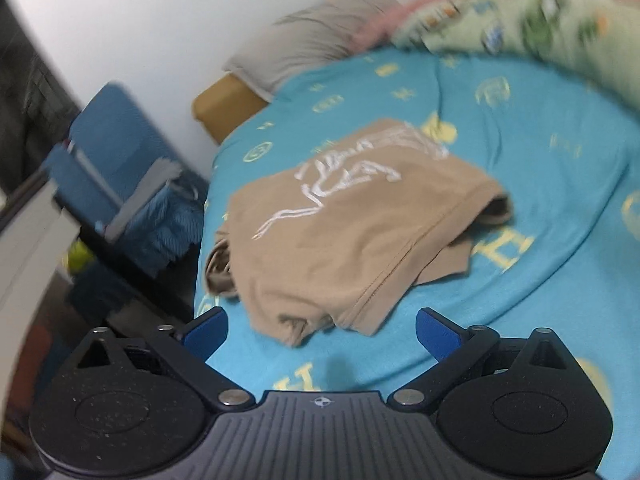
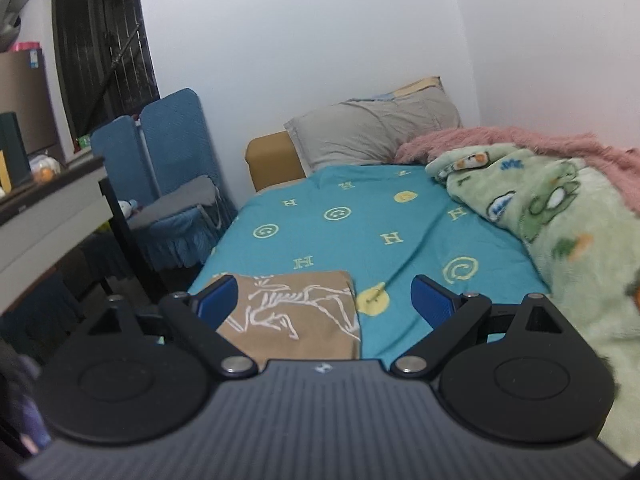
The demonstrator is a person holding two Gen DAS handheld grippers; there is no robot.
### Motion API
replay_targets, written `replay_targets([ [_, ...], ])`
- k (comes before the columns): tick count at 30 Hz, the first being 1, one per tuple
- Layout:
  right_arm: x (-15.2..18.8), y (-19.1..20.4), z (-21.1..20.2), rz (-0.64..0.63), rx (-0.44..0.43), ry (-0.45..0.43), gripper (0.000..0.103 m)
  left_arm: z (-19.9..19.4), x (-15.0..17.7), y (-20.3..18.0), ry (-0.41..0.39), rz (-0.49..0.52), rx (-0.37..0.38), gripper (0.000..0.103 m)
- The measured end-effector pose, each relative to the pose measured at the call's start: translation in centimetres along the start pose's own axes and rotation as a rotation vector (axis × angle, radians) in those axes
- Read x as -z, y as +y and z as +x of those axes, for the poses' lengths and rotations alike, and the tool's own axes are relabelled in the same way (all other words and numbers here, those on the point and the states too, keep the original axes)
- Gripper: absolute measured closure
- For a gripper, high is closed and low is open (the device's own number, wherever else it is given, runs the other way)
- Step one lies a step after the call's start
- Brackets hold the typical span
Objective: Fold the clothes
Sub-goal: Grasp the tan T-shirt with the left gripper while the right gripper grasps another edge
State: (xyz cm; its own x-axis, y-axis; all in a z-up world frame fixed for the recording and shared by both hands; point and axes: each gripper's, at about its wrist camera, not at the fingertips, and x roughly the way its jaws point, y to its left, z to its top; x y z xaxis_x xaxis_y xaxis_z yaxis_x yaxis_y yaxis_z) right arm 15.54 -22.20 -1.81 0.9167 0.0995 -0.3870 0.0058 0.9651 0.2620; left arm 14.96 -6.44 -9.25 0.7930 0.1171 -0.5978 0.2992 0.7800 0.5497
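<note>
Tan cotton, printed with a white line-drawn animal: the folded shirt [image 1: 352, 232] lies on the bed's turquoise sheet [image 1: 520, 168], near its left edge. The left gripper [image 1: 320, 334] hovers just short of the shirt's nearest, loosely bunched hem, jaws released and empty. The right gripper [image 2: 324, 304] sits low with the shirt under its left finger, jaws also spread, holding nothing. The left looks nearer to that hem. A green fleece blanket [image 2: 560, 216] and grey pillow [image 2: 372, 132] lie well apart, so nothing blocks the approach.
</note>
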Motion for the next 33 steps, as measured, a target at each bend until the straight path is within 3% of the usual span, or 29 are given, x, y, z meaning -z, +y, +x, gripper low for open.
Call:
replay_targets([
  [3, 1.3, -1.8, 2.0, 0.055, 0.005, 0.030, 0.008, 2.9, 0.9, -1.5, -0.004, 0.107, -0.060, 0.006],
  [9, 3.6, -4.3, 4.6, 0.172, -0.004, 0.132, 0.008, 5.2, 2.0, -2.4, -0.028, 0.113, -0.048, 0.012],
  [10, 3.5, -4.2, 4.8, 0.164, -0.005, 0.126, 0.008, 5.5, 2.0, -2.5, -0.027, 0.105, -0.052, 0.016],
  [13, 3.5, -4.2, 5.7, 0.152, -0.003, 0.128, 0.008, 6.3, 1.7, -2.7, -0.023, 0.082, -0.064, 0.047],
  [15, 3.5, -4.2, 6.4, 0.159, -0.004, 0.138, 0.008, 6.8, 1.5, -2.7, -0.021, 0.060, -0.068, 0.057],
  [17, 3.8, -4.4, 6.9, 0.156, 0.008, 0.150, 0.008, 6.4, 1.3, -1.8, -0.032, 0.004, -0.058, 0.073],
  [20, 4.3, -4.6, 7.7, 0.150, 0.026, 0.170, 0.008, 4.6, 0.8, 0.5, -0.073, -0.129, -0.039, 0.088],
  [24, 5.5, -3.8, 8.3, 0.127, 0.017, 0.189, 0.008, 1.9, 0.3, 4.7, -0.150, -0.346, 0.028, 0.090],
  [27, 7.0, -1.7, 8.9, 0.040, -0.019, 0.211, 0.008, 0.2, 0.0, 7.7, -0.205, -0.497, 0.078, 0.090],
  [33, 9.8, 3.7, 11.4, -0.164, -0.103, 0.259, 0.008, 0.3, 0.4, 9.5, -0.211, -0.575, 0.119, 0.090],
])
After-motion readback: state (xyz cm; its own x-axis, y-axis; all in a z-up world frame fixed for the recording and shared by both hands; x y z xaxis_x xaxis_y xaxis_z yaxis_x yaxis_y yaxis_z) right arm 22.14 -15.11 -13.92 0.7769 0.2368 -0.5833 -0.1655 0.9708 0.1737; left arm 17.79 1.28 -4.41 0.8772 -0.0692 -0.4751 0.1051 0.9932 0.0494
